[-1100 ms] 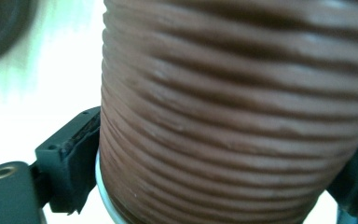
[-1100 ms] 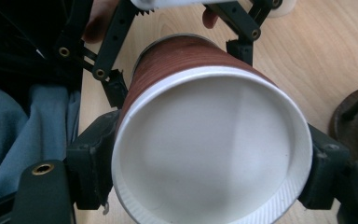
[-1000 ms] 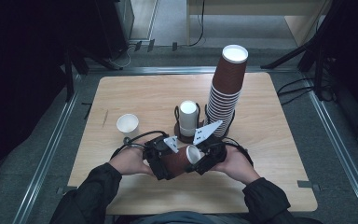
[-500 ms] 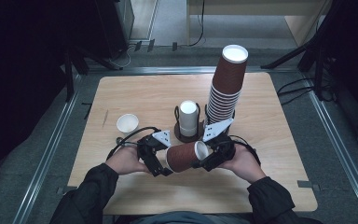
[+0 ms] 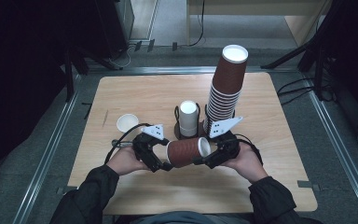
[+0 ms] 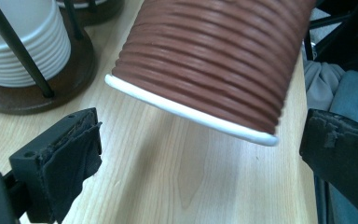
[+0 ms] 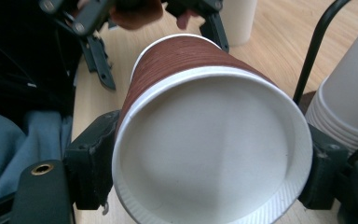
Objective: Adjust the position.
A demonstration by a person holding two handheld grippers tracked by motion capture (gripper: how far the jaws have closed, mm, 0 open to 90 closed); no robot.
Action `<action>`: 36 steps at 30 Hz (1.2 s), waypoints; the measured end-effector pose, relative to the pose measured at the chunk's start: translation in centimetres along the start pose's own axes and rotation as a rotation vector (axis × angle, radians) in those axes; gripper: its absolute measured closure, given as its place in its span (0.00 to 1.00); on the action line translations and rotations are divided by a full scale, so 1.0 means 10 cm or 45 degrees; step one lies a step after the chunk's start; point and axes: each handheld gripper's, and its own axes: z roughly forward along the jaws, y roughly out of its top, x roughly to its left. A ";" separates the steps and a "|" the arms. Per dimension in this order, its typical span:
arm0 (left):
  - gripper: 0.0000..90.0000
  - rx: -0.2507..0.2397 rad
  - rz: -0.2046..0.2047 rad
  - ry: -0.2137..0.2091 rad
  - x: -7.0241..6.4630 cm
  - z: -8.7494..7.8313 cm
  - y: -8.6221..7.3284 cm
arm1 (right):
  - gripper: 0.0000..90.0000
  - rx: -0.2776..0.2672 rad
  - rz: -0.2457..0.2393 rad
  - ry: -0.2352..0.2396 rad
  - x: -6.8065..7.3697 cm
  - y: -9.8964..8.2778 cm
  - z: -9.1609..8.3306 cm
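The brown cup (image 5: pixel 186 151) lies sideways low in the frame's middle, clamped at its rim by the right gripper (image 5: pixel 204 160) — freed from the left gripper (image 5: pixel 164 164), jaws wide — yet unplaced on the surface (image 5: pixel 279 186).

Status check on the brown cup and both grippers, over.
Right gripper clamped on brown cup at its rim. Left gripper open, cup between the jaws, untouched. White cup stack in holder close behind.

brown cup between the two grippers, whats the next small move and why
Probably carry the brown cup over toward the tall brown stack. The right gripper clamps it at the rim, lying sideways above the table, while the left gripper has open jaws clear of it, so only the right hand holds it.
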 end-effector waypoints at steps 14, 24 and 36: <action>0.00 -0.067 0.035 -0.054 -0.06 0.05 0.05 | 0.24 -0.109 0.019 0.097 0.07 0.06 0.04; 0.07 -0.059 0.036 -0.054 -0.10 0.01 0.08 | 0.25 -0.178 0.033 0.137 0.06 0.07 0.07; 0.10 -0.013 0.058 -0.052 -0.08 -0.01 0.08 | 0.17 -0.112 0.042 0.118 0.08 0.06 0.10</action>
